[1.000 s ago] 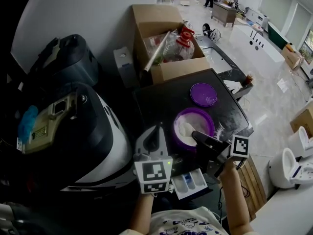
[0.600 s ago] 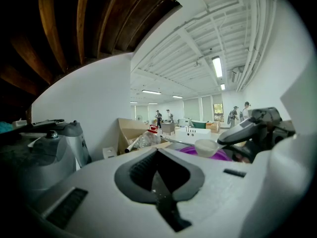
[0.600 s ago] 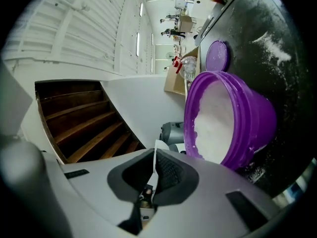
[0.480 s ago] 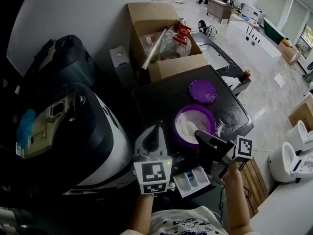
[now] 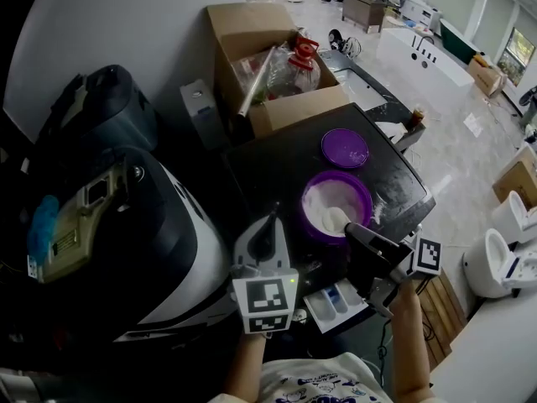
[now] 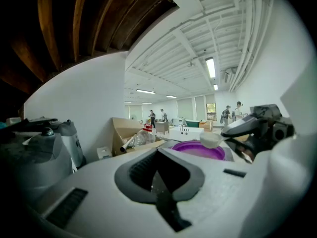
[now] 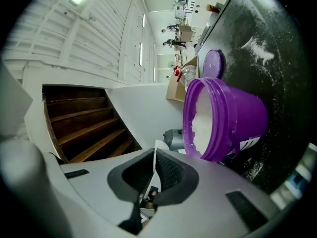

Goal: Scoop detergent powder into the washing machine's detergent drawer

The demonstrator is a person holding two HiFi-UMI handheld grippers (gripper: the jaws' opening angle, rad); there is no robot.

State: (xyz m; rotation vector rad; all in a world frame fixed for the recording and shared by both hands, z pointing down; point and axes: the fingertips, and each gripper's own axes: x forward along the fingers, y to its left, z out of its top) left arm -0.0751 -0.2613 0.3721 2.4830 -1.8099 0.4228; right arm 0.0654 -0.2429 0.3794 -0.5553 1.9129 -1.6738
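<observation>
A purple tub (image 5: 359,193) of white detergent powder stands open on the black washer top (image 5: 268,166). Its purple lid (image 5: 345,148) lies just behind it. My right gripper (image 5: 351,230) is shut on the thin handle of a white scoop (image 5: 336,219), whose bowl hangs filled with powder over the tub's near side. The left gripper view shows that scoop (image 6: 210,139) above the tub (image 6: 198,149). Below the right gripper, the detergent drawer (image 5: 336,302) is pulled out, showing blue compartments. My left gripper (image 5: 272,221) is shut on nothing, left of the tub.
A cardboard box (image 5: 262,107) holding bottles and a tube stands behind the washer top. A large black and white appliance (image 5: 126,225) fills the left. Spilled powder (image 5: 379,212) lies right of the tub. White toilets (image 5: 503,259) stand on the floor at right.
The right gripper has drawn back toward me, lifting the scoop out of the powder to the tub's near side. The left gripper has stayed put.
</observation>
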